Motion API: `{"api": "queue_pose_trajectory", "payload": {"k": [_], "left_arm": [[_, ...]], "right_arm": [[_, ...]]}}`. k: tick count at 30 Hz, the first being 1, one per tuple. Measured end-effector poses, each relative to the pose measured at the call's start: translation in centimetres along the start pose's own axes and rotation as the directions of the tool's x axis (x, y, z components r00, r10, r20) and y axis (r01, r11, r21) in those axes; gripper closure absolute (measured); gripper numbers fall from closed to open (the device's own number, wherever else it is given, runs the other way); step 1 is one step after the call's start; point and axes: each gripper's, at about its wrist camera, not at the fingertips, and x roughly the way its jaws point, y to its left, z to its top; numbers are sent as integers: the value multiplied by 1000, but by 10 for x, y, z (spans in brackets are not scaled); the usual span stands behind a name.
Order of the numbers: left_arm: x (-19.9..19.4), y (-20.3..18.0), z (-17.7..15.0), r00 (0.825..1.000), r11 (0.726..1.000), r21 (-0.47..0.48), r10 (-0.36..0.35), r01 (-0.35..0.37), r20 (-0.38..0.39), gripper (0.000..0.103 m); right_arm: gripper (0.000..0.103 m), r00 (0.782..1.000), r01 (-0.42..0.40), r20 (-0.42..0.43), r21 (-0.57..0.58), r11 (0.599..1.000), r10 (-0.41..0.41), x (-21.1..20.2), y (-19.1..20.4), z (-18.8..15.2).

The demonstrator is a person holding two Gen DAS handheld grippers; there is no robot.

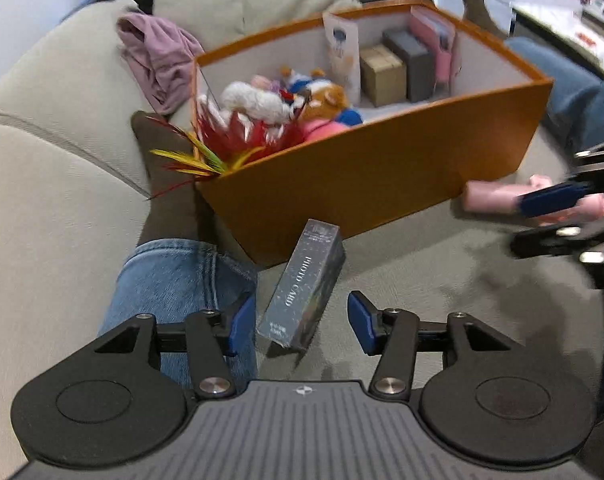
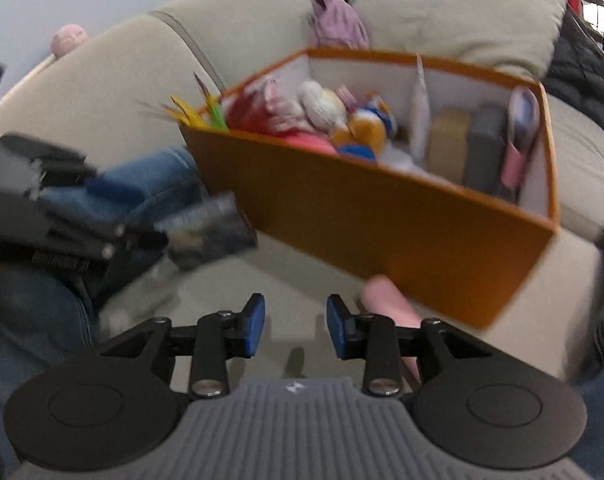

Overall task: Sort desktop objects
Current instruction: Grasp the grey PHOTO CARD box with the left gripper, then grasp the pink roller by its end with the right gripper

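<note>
Lying between the spread blue pads of the left gripper (image 1: 302, 322) is a dark box printed "PHOTO CARD" (image 1: 303, 284); its near end sits between the fingers, its far end close to the front wall of the orange storage box (image 1: 365, 176). There is a visible gap on the right pad side; on the left pad side contact cannot be told. The dark box lies on the grey-beige sofa seat (image 1: 421, 264), tilted relative to the gripper axis.

Right gripper (image 2: 296, 328): jaws apart, nothing between the pads (only sofa fabric below). A pink plush item (image 2: 385, 300) lies just right of its right finger, touching or nearly touching the orange box's front wall; the frame is blurred, so I cannot say which. In the left wrist view the same plush (image 1: 489, 198) appears beside the right gripper's blue pad.

Orange box contents: left compartment holds stuffed toys (image 1: 286, 100) and red and yellow feathers (image 1: 206, 152) that stick out over the corner. A white divider card (image 1: 343, 54) separates them from the right compartment, where a tan box (image 1: 381, 74), a grey box (image 1: 411, 62) and a pink item (image 1: 437, 46) stand upright side by side.

Surroundings: a purple garment (image 1: 158, 56) on the sofa behind the box; a jeans-clad leg (image 1: 174, 284) with a dark sock (image 1: 162, 176) beside the box's left corner.
</note>
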Motion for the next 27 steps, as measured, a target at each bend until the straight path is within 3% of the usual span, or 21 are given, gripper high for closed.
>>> {"api": "queue_pose_trajectory", "payload": {"k": [5,9,11,14,20,27], "left_arm": [[31,0,12,998,999,18,-29,30,-59,43],[46,-5,13,995,999,17,-36,38,-91,43],[47,-6,13,995,999,17,-31,33,-90,46],[48,-8,11,995,1000,14,-5,7,-95,62],[40,-3,1,997,997,-74,-30,24,-75,69],[31,-5,-9,998,990,-140,-27,21,-48,70]], "right_arm": [[64,996,94,-7,-15,995,-94,-30,-20,-21],[64,979,196,-36,-144,970,-203,-39,-13,-42],[64,958,264,-51,-233,936,-283,-33,-5,-54],[66,935,315,-51,-332,889,-351,-17,8,-66],[75,888,385,-18,-519,763,-460,13,29,-83],[77,838,439,38,-639,632,-544,32,32,-93]]}}
